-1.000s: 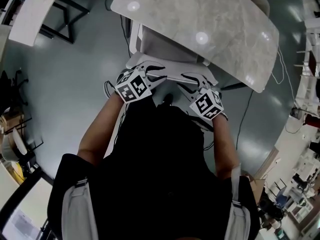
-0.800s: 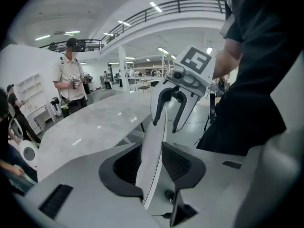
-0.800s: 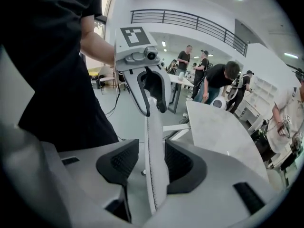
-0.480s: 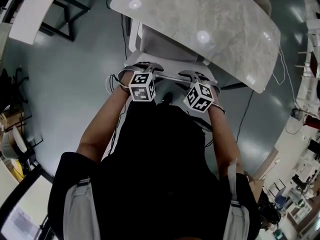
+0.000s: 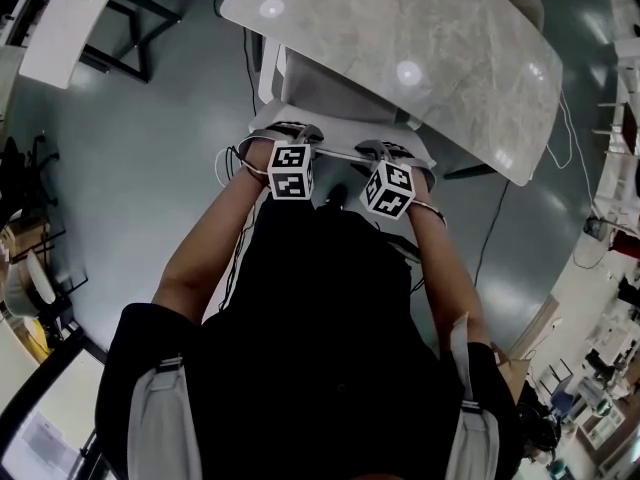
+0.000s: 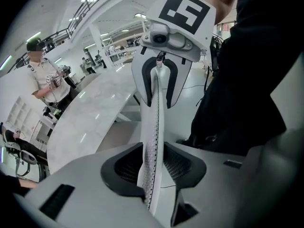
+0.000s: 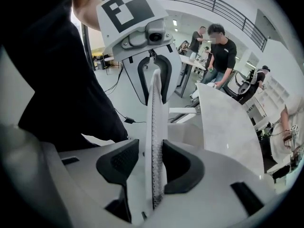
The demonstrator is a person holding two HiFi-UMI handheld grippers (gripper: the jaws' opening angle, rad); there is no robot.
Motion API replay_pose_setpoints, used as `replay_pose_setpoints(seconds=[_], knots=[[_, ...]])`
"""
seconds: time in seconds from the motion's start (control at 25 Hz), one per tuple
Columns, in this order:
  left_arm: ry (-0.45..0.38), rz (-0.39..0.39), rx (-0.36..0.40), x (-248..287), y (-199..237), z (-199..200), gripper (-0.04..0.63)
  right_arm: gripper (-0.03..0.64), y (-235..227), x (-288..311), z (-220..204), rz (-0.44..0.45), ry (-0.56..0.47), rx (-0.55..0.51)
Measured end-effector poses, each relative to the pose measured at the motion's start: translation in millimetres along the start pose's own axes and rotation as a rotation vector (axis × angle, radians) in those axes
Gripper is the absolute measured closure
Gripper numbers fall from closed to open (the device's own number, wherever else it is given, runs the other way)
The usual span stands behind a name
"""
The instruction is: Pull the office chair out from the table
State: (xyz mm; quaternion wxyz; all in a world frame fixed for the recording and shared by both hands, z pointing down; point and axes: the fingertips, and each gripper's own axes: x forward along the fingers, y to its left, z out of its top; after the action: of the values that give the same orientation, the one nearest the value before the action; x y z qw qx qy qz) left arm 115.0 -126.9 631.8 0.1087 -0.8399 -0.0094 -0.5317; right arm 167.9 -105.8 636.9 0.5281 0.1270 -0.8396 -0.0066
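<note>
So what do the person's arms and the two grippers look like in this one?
The left gripper and right gripper match: white moulded bodies, jaws lined with black ribbed pads, each topped by a white cube with black square markers. Thin cables trail by the left one. The person wears a black short-sleeved top with grey shoulder straps.

Looks like a big open-plan office or lab hall to me: marble counter (image 5: 400, 38), white desk (image 5: 70, 18) off to the side, shiny grey floor (image 5: 150, 148), people (image 7: 221, 51) standing at workstations, mezzanine railing (image 7: 209, 4) overhead, ceiling strip lights (image 6: 88, 1).
</note>
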Motion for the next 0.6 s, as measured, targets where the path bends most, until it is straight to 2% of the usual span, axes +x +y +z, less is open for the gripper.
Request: replay_pose_setpoints(seconds=[0.28,0.48,0.6], knots=[[0.061,0.028,0.01,4.7,-0.4,-11.5,0.479,0.457,1.3,9.0,-1.0,-0.007,0.012,0.006],[0.077,0.028,0.01,8.0,0.1,-13.2,0.486,0.512,-4.5,10.7,-2.6,-0.038,0.024,0.002],[0.076,0.025,0.007,8.3,0.0,-13.8,0.489,0.52,-3.8,11.9,-2.5,-0.033,0.026,0.006]])
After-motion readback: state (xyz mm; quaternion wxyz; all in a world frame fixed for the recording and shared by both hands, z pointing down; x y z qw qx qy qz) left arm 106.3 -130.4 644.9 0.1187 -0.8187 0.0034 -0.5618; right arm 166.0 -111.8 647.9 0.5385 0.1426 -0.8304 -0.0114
